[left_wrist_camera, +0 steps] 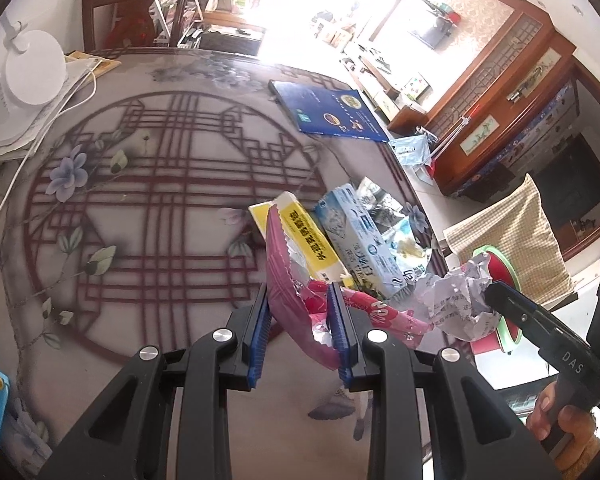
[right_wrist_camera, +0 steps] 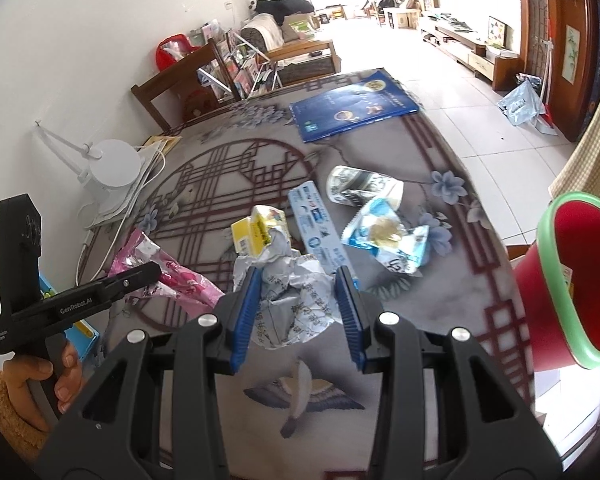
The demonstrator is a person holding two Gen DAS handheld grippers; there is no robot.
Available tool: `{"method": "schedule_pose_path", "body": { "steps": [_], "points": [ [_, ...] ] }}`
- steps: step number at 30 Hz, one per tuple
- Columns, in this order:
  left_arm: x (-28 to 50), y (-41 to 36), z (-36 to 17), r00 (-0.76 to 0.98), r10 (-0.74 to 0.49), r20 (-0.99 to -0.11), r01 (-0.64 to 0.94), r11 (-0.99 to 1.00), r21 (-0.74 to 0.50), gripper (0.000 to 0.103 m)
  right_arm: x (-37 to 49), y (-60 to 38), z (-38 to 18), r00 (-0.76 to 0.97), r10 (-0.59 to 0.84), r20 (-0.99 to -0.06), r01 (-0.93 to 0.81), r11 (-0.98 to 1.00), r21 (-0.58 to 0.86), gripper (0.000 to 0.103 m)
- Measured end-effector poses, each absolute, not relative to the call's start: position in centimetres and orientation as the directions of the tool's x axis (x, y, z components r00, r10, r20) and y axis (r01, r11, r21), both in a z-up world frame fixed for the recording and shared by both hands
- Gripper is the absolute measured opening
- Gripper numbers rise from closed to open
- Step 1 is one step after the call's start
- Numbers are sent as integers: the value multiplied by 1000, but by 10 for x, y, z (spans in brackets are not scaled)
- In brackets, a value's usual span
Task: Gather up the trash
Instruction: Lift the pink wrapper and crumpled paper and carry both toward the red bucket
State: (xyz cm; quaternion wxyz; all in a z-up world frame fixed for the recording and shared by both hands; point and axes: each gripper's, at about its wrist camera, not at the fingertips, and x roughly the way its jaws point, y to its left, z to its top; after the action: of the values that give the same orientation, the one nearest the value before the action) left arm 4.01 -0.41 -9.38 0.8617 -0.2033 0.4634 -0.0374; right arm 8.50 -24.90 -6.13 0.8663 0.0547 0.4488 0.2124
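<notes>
In the left wrist view, my left gripper [left_wrist_camera: 300,324] is pinching the crinkled pink foil snack wrapper [left_wrist_camera: 288,280] at lower centre. In the right wrist view, my right gripper [right_wrist_camera: 298,312] is clamping the crumpled grey printed paper [right_wrist_camera: 296,300]; the red bucket with a green rim [right_wrist_camera: 572,280] is waiting at right, while a yellow carton [right_wrist_camera: 252,234], a blue-white box [right_wrist_camera: 320,232] and two wrappers at centre are still lying on the patterned table [right_wrist_camera: 420,288].

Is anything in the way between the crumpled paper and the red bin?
Nothing visible is. The right gripper holds the crumpled paper above the table; the red bin stands open past the table's edge, with only clear air between them.
</notes>
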Motion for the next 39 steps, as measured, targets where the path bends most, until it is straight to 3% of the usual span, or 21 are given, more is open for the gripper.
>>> {"method": "schedule_pose_path", "body": {
  "steps": [39],
  "points": [
    [93,-188,-55,598,-243,-763,-37,943,-330,26,112,-463,-50,599,400,-694,-211,915,345,38]
  ]
}}
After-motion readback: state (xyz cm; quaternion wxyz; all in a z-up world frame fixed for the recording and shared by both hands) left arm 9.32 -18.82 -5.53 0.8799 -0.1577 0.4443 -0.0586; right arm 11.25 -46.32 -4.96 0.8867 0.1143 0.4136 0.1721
